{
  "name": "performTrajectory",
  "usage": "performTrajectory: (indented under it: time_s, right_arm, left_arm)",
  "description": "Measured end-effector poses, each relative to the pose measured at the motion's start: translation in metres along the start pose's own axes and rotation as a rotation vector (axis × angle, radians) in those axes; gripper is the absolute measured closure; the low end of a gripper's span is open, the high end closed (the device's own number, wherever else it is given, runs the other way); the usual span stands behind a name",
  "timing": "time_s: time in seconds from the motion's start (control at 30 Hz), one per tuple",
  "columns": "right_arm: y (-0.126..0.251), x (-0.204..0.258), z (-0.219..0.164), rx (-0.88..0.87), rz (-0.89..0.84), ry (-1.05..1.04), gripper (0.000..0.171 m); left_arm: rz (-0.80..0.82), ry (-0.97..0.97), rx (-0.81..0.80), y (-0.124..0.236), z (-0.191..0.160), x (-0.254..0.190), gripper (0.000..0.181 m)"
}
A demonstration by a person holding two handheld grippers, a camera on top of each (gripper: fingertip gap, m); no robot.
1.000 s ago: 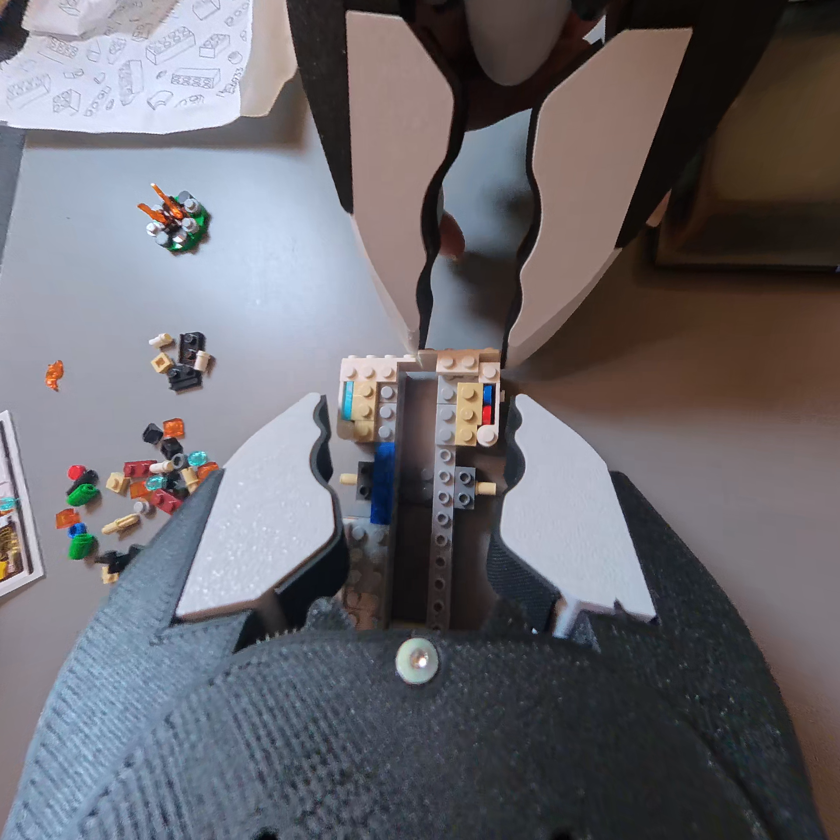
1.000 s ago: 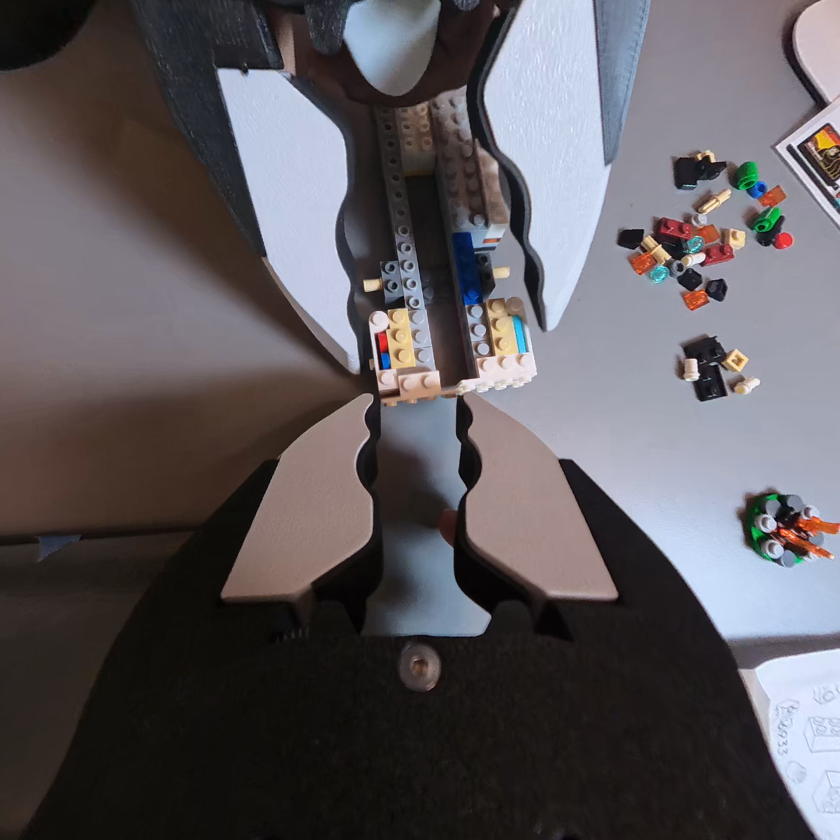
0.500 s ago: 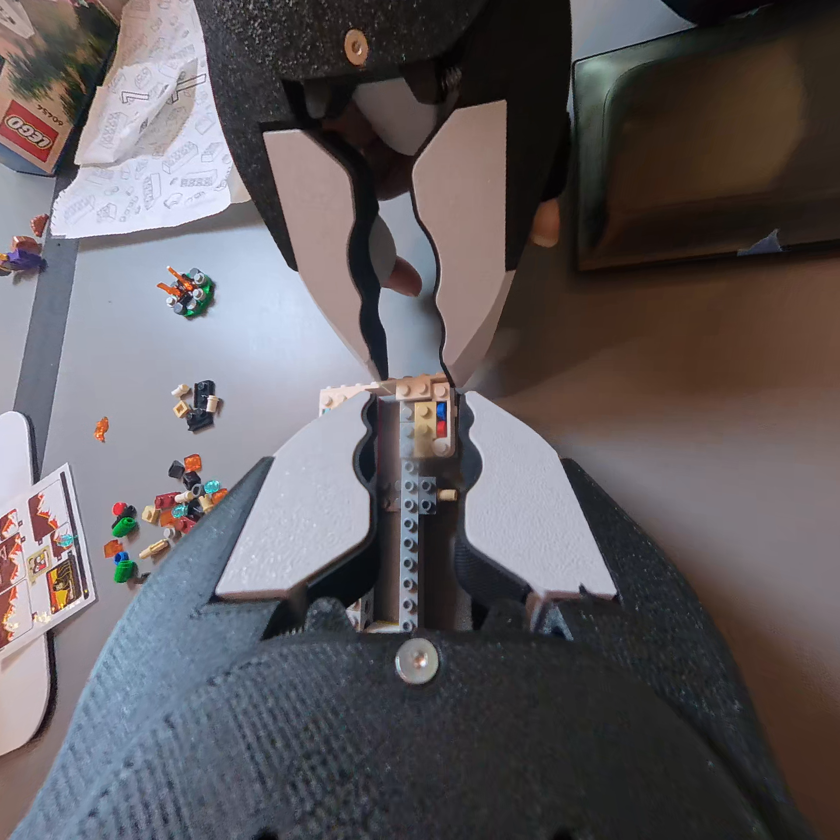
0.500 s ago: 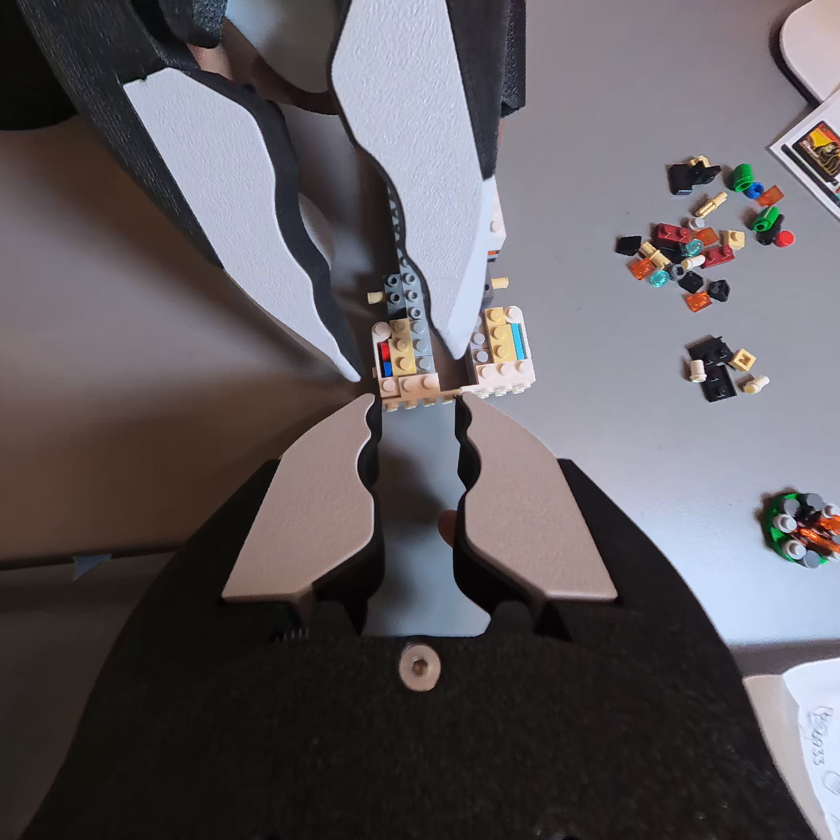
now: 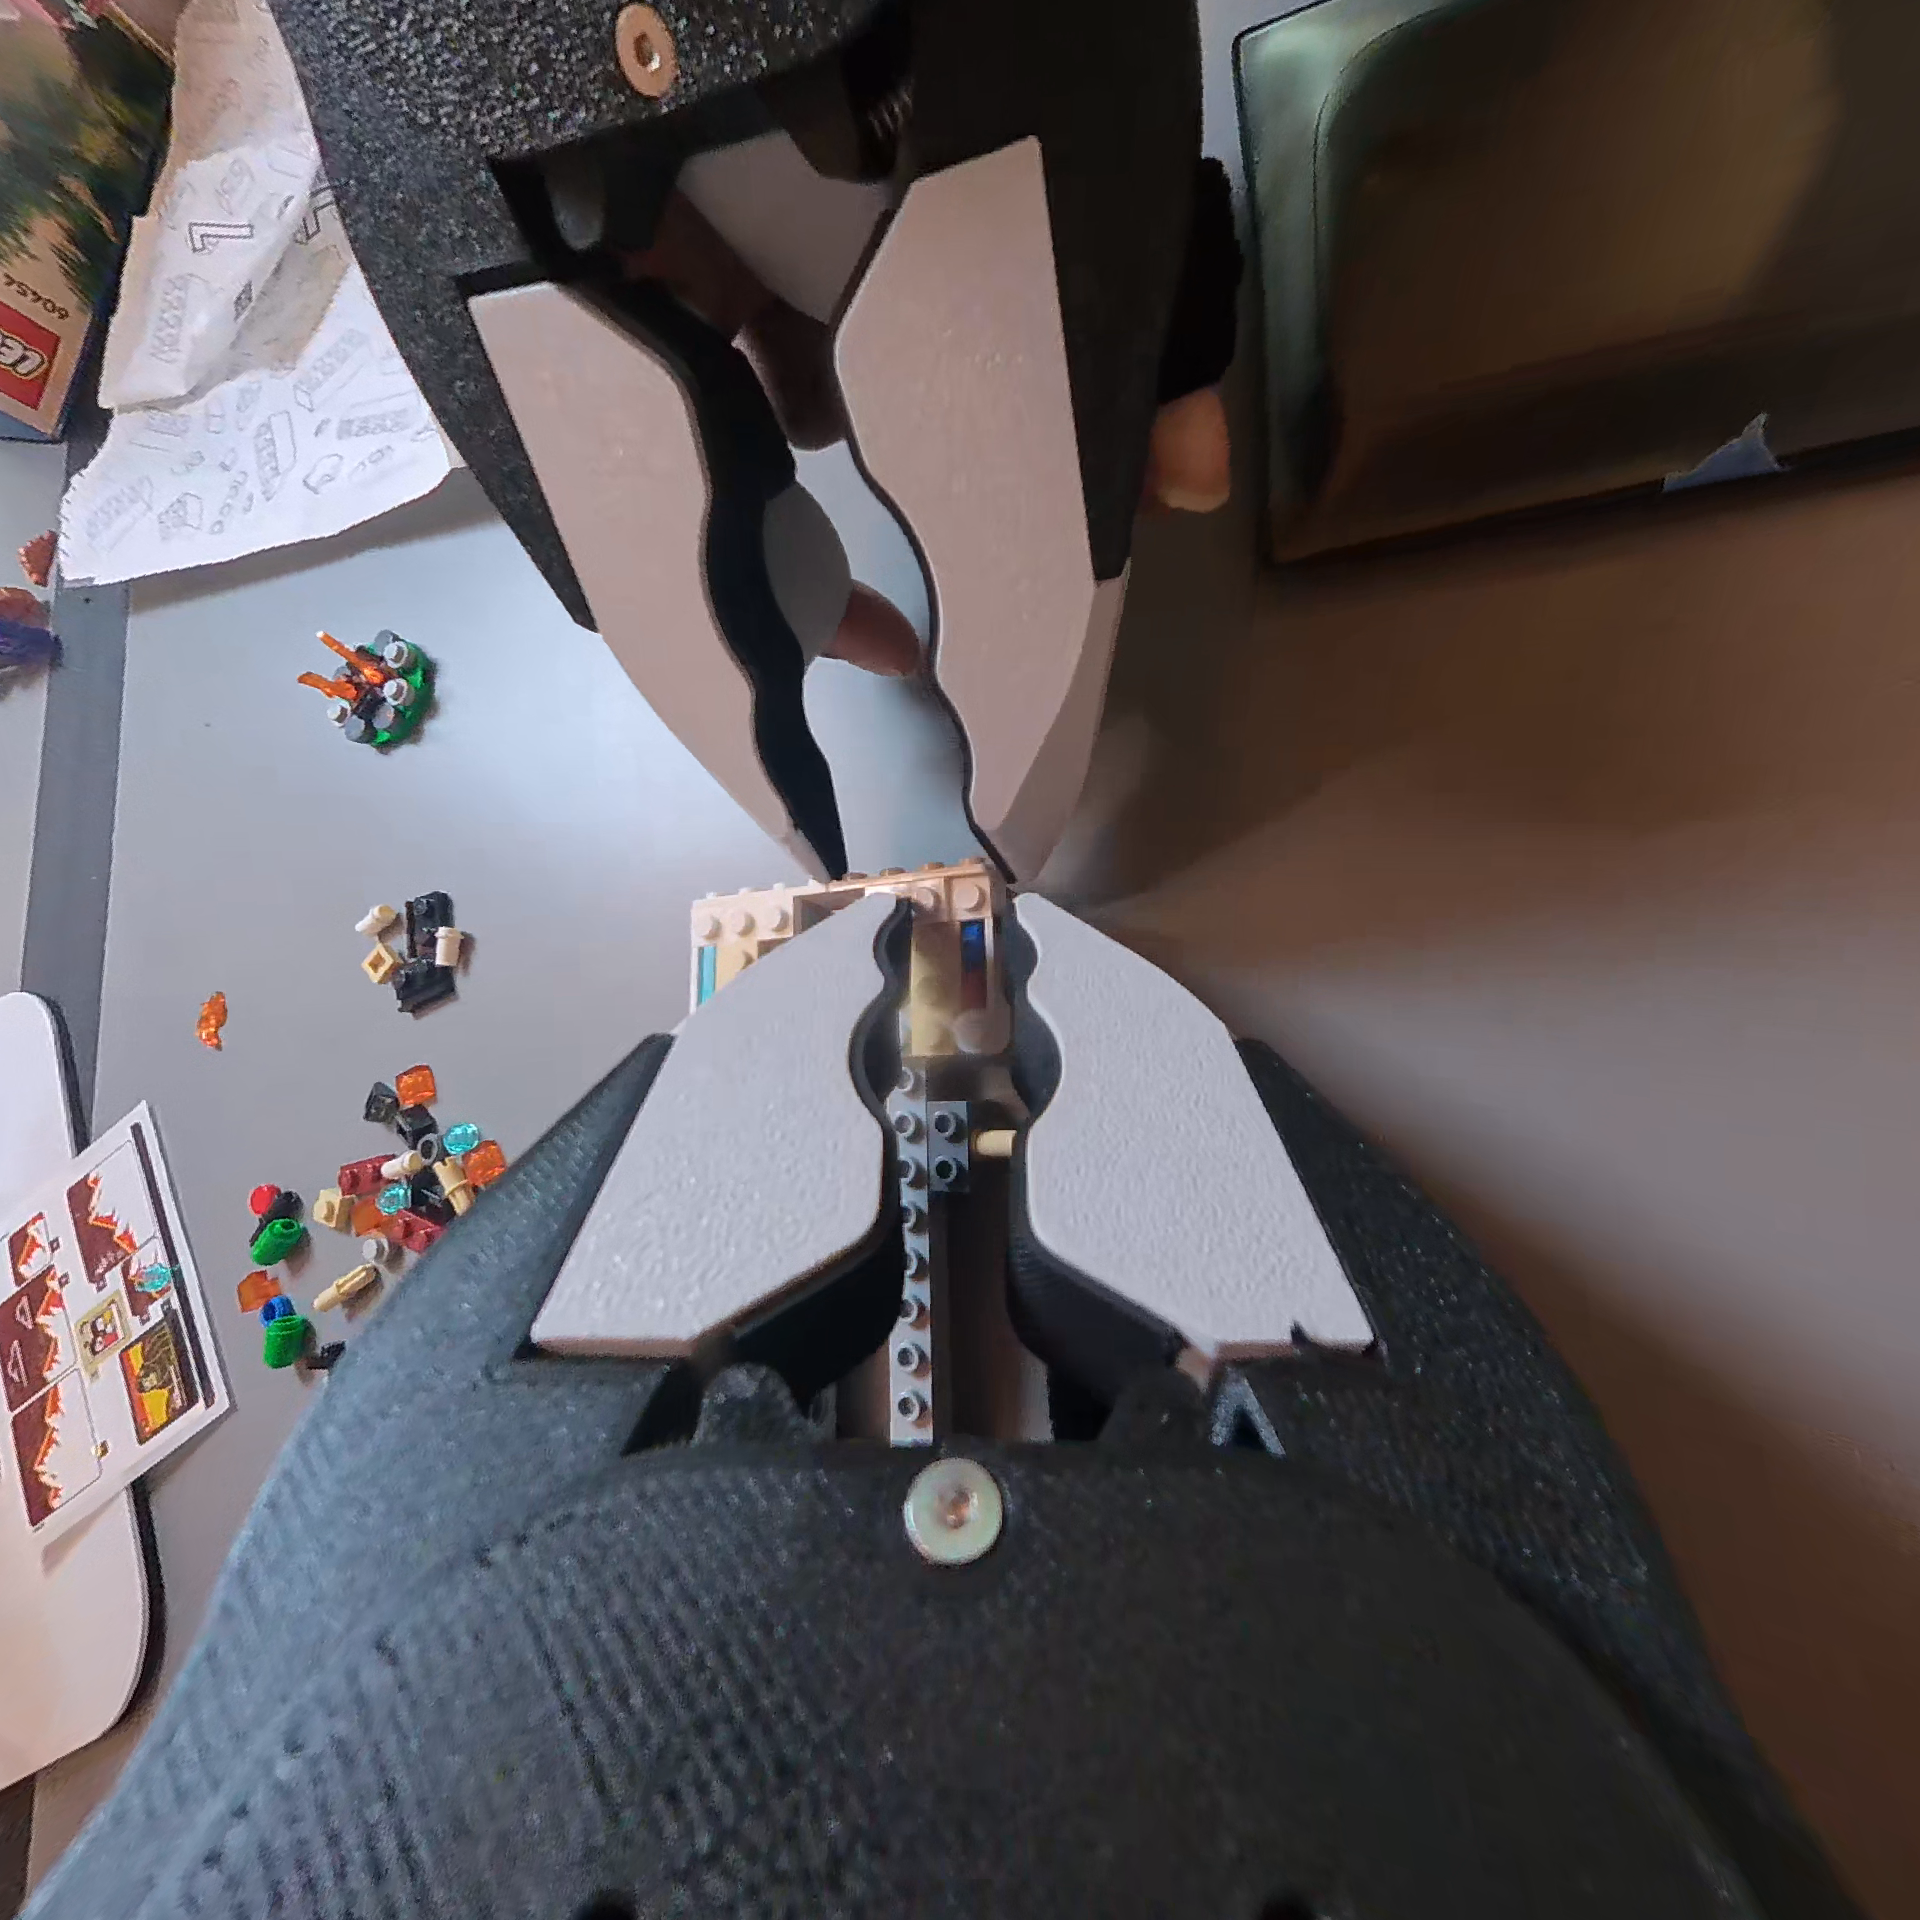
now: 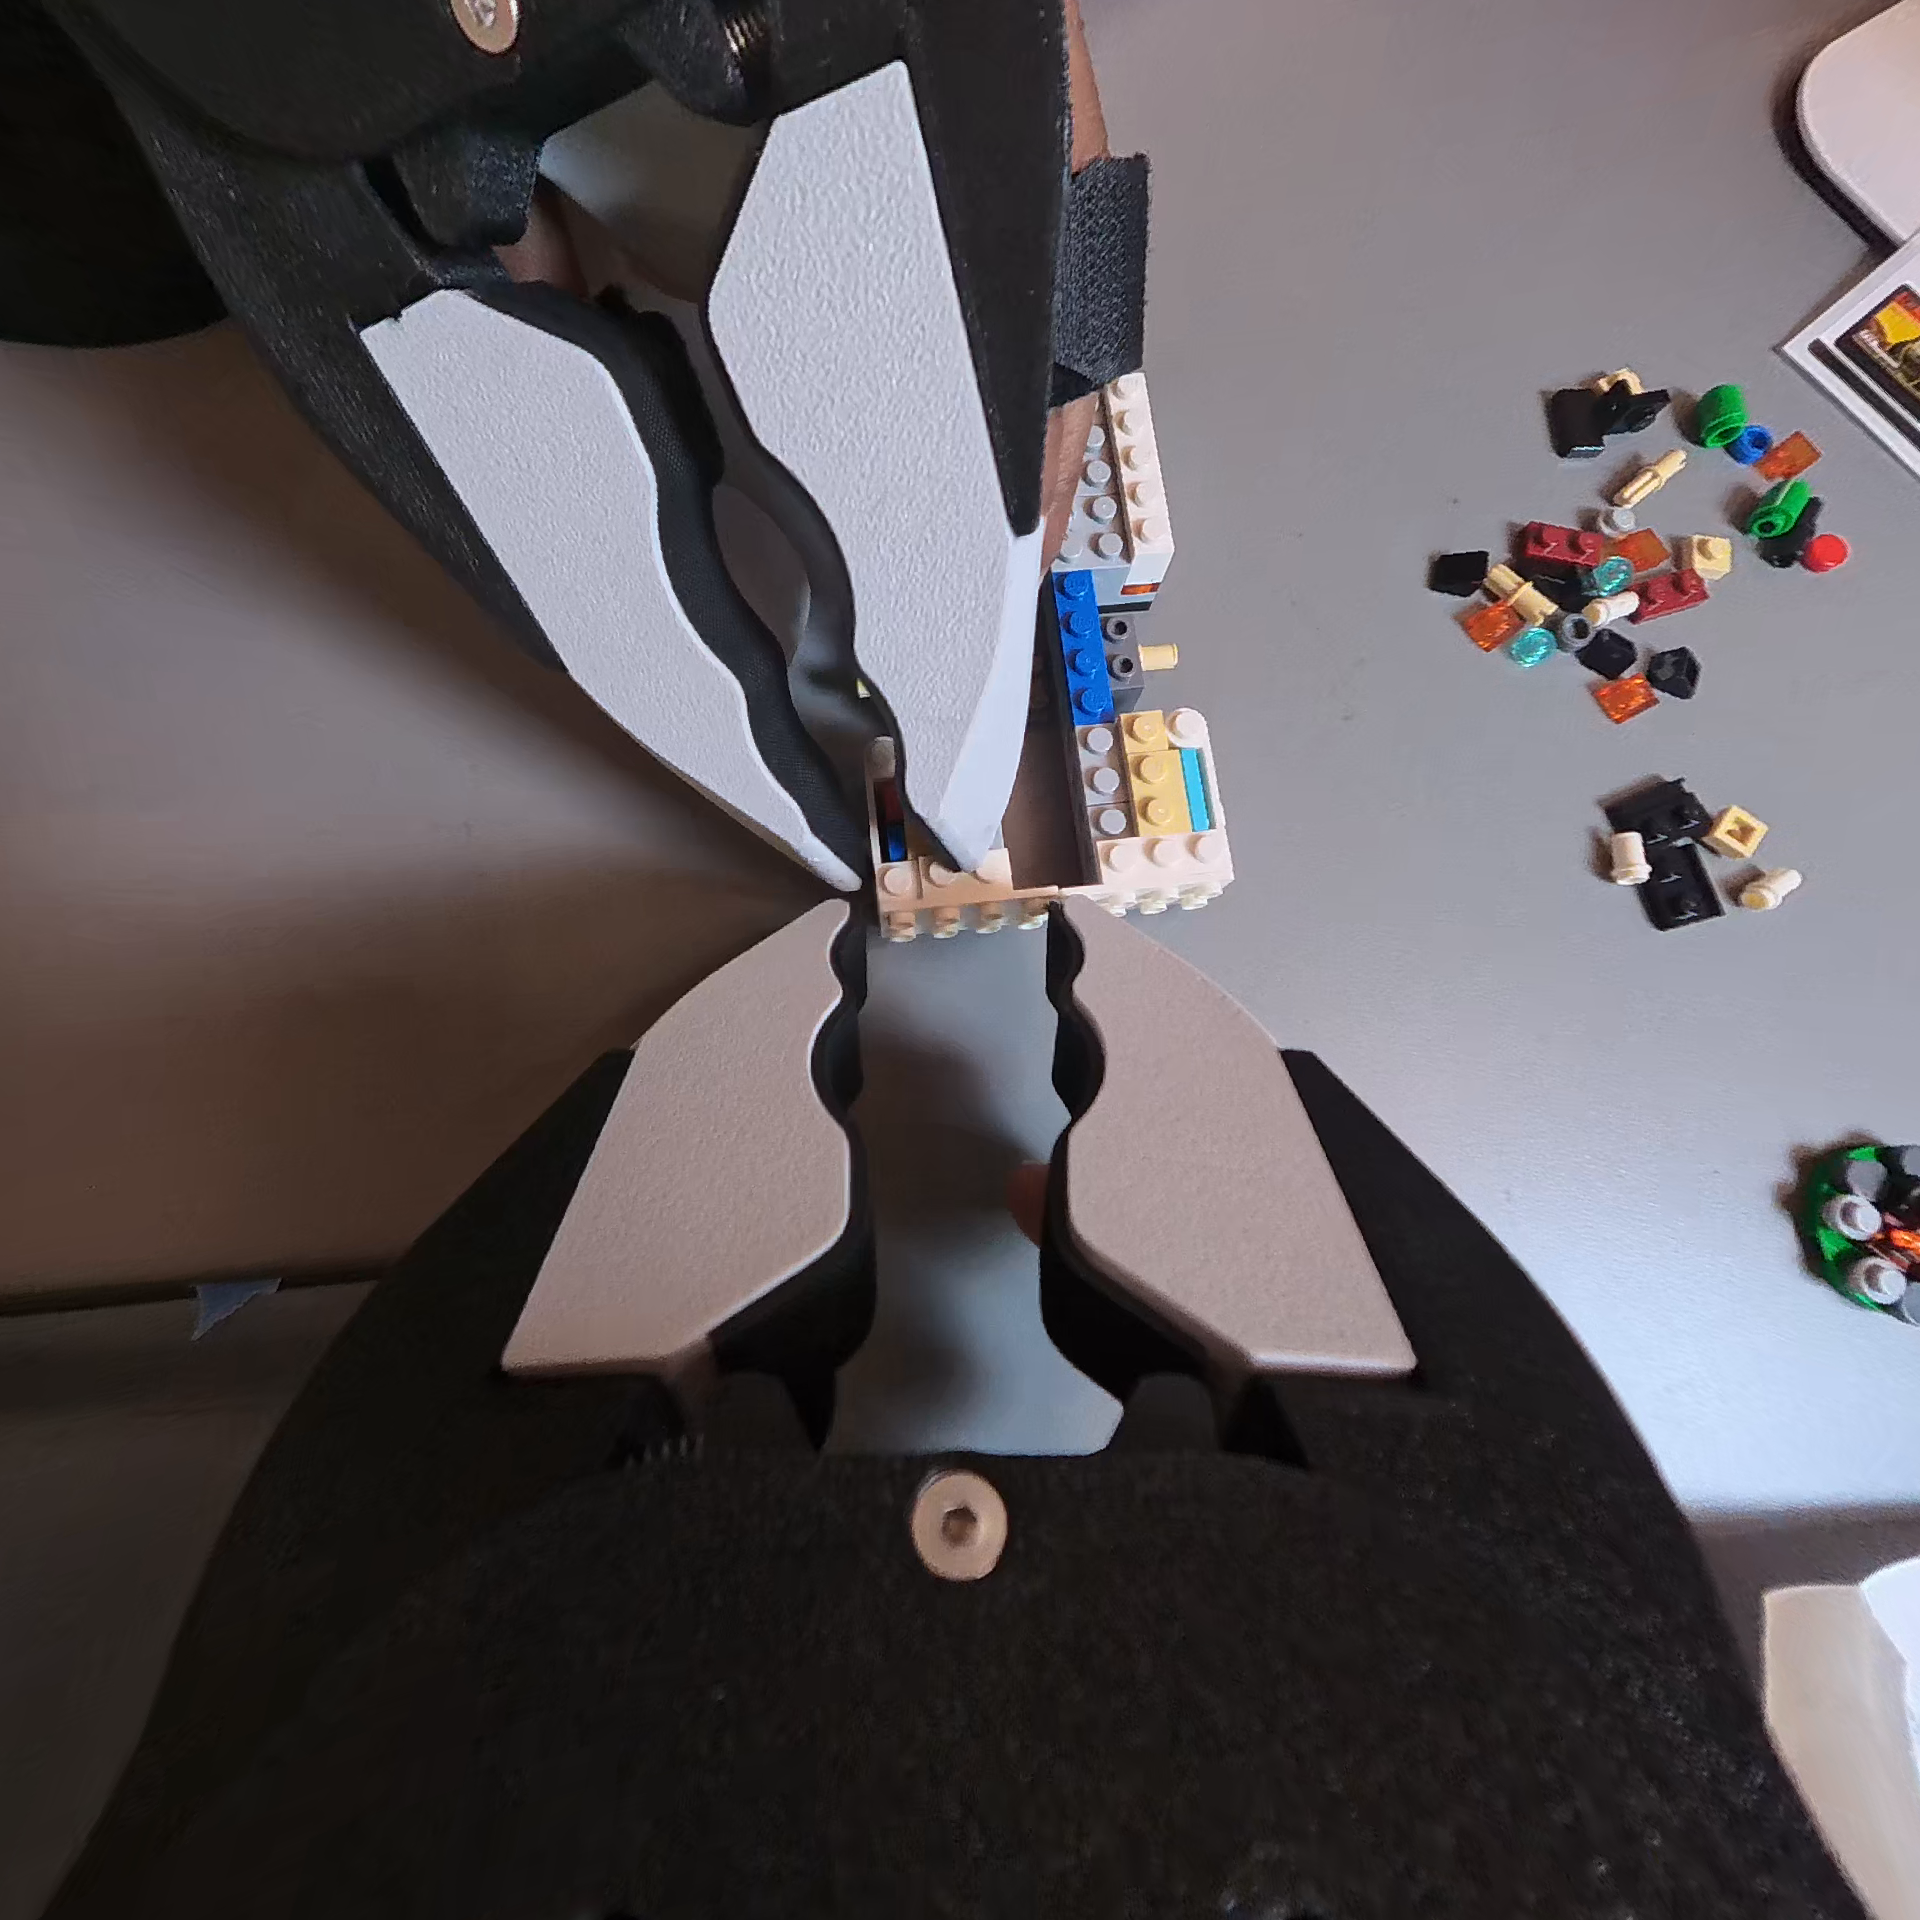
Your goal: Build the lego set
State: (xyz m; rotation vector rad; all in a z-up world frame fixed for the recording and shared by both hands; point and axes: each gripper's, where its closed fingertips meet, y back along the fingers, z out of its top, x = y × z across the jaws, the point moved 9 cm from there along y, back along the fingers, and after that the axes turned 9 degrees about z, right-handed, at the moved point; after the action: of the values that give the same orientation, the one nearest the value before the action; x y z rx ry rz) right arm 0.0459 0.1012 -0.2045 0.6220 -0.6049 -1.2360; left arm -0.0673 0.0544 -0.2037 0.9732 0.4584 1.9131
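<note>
The lego build (image 6: pixel 1153 790), a long open frame of grey, tan, white and blue bricks, lies on the grey table. In the left wrist view only its grey beam (image 5: pixel 920 1247) and white corner show. My left gripper (image 5: pixel 956 902) is shut on one long side wall, with one finger inside the frame and one outside; it enters the right wrist view (image 6: pixel 904 868) from the top. My right gripper (image 6: pixel 951 914) is shut on the tan end plate with its tips. It comes from the top in the left wrist view (image 5: pixel 914 868). A person's fingertip shows under it.
A pile of small loose pieces (image 5: pixel 405 1195) (image 6: pixel 1621 592) and a few black and tan pieces (image 5: pixel 416 951) (image 6: pixel 1673 852) lie beside the build. A green round piece with orange flames (image 5: pixel 369 691), a sticker sheet (image 5: pixel 94 1309), a printed paper bag (image 5: pixel 249 416) and a dark tray (image 5: pixel 1558 260) lie farther off.
My left gripper, wide open around the whole build a second ago, has shifted sideways and closed on one side wall. My right gripper has kept its hold on the end plate.
</note>
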Motion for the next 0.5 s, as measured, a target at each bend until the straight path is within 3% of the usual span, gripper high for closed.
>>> performTrajectory:
  time_s: [0.03,0.5]
  right_arm:
    - [0.001,0.001,0.0,0.0,-0.002,0.011,0.138]
    - [-0.001,0.014,0.004,0.026,-0.044,0.181,0.146]
  left_arm:
    - [0.001,-0.002,0.002,0.0,0.0,0.0,0.165]
    - [-0.015,0.024,0.012,-0.001,0.0,0.001,0.165]
